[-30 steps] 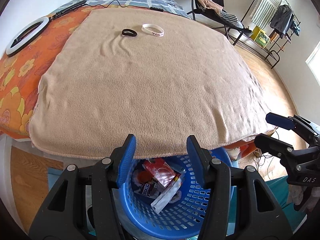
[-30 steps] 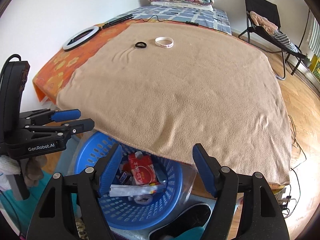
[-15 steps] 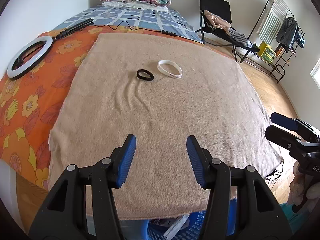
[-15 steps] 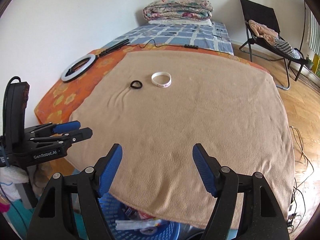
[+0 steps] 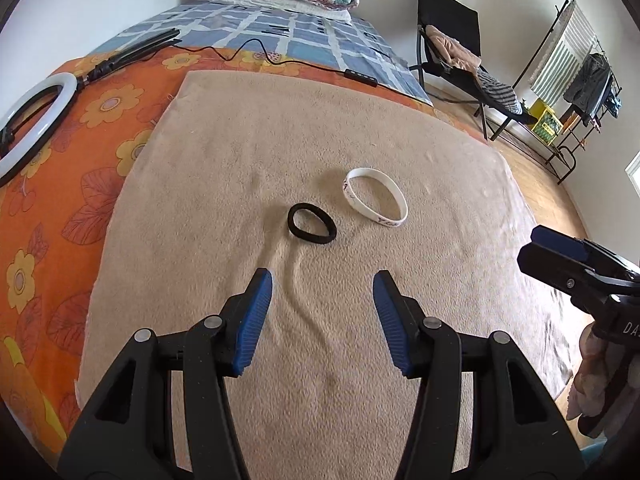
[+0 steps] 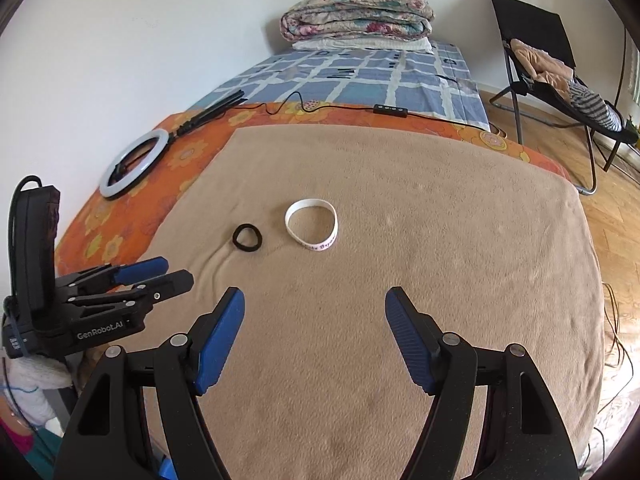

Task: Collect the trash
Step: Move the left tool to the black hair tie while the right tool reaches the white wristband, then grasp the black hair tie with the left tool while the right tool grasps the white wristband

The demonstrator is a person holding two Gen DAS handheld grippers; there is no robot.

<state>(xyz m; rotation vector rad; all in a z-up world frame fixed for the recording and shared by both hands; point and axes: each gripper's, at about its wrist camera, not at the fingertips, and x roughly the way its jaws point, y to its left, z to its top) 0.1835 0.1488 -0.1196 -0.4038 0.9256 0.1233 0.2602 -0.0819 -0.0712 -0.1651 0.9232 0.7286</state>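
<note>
Both empty, the half-open left hand-held gripper and wide right hand-held gripper approach the black hair tie and white wristband, needing a lowering pinch

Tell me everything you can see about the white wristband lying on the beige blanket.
The white rubbery-looking wristband is a thin, closed, slightly oval loop lying flat on the beige fleece blanket. Small dark lettering runs along its outer face, too small to read. It sits just right of the black elastic hair tie, with a gap between them. Only the blanket touches it.

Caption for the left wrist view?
Open left hand-held gripper above beige blanket, facing black hair tie and white wristband.
</note>
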